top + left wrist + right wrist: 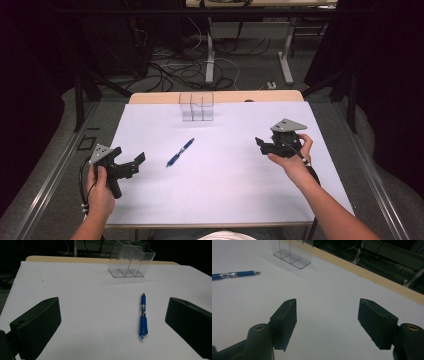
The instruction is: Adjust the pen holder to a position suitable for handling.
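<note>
Pen: a blue plastic ballpoint pen with a clear barrel section [180,152] lies flat on the white table top [220,185], a little left of the middle, its length slanting from near left to far right. Nothing touches it.

Left gripper: the black two-jaw left gripper [138,159] hovers over the table's left edge in the person's left hand [99,192]. Its jaws stand wide apart with nothing between them. In the left gripper view the pen [142,316] lies ahead on the table, nearer the right-hand jaw.

Right gripper: the black right gripper [260,144], held in the right hand [295,157], sits above the table's right side, well apart from the pen. Its jaws are parted, and bare table shows between them.

Holder: a clear plastic divided organiser [197,106] stands upright near the far edge, beyond the pen and apart from it.
</note>
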`<state>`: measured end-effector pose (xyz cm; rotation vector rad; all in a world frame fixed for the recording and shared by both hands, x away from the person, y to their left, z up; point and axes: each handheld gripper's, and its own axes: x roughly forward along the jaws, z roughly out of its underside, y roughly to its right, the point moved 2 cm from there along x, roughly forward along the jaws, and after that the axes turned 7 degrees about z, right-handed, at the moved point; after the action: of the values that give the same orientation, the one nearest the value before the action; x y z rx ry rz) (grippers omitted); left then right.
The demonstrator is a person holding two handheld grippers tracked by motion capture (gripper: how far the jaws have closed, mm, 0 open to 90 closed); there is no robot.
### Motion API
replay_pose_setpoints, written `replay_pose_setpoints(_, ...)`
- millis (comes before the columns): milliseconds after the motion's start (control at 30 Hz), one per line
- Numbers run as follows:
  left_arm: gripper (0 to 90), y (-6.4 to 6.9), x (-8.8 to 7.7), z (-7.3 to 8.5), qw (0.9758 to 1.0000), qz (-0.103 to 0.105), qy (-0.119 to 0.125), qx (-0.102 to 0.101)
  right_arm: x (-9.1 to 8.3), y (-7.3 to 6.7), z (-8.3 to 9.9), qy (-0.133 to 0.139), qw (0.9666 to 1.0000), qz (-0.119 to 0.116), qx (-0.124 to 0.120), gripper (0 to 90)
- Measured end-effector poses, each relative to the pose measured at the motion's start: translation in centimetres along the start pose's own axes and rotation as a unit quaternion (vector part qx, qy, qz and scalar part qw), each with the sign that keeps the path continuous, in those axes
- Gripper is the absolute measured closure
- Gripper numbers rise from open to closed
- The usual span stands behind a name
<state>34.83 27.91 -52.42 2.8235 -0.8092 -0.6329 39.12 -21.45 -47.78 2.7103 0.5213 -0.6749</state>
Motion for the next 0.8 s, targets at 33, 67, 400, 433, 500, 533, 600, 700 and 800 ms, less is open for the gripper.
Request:
replay_pose_setpoints(33, 0.1, 0.0, 0.0, 0.0, 1.0, 0.001, 0.0, -0.003, 0.1, -0.2, -0.4, 0.0, 1.0, -0.001, -0.006, 31.4)
replay_pose_setpoints(67, 0.1, 0.0, 0.0, 0.0, 1.0, 0.001, -0.001, -0.002, 0.2, -0.4, -0.8, 0.001, 0.9999, 0.0, -0.012, 31.5)
replay_pose_setpoints(400, 0.1, 0.1, -0.1, 0.1, 1.0, 0.004, -0.001, 0.001, 1.0, -2.2, -4.7, 0.0, 0.9988, -0.014, -0.046, 31.1)
replay_pose_setpoints(433, 0.1, 0.1, -0.1, 0.1, 1.0, 0.005, -0.002, 0.001, 1.0, -2.2, -4.7, 0.0, 0.9988, -0.014, -0.046, 31.1)
replay_pose_setpoints(500, 0.1, 0.1, -0.1, 0.1, 1.0, 0.003, -0.003, 0.002, 1.3, -2.5, -5.9, 0.0, 0.9983, -0.015, -0.057, 30.9)
replay_pose_setpoints(533, 0.1, 0.1, -0.1, 0.1, 1.0, 0.004, -0.001, 0.001, 1.4, -2.6, -6.4, 0.005, 0.9981, -0.015, -0.06, 30.4)
replay_pose_setpoints(600, 0.1, 0.0, -0.1, 0.1, 1.0, 0.003, 0.0, 0.001, 1.5, -2.7, -6.8, 0.006, 0.998, -0.014, -0.061, 30.2)
replay_pose_setpoints(700, 0.1, 0.0, -0.1, 0.2, 1.0, 0.004, 0.001, 0.0, 1.9, -3.5, -8.3, 0.007, 0.9968, -0.019, -0.078, 30.9)
replay_pose_setpoints(800, 0.1, 0.0, -0.2, 0.2, 1.0, 0.004, 0.0, 0.001, 2.4, -4.0, -9.2, 0.004, 0.9955, -0.025, -0.091, 31.2)
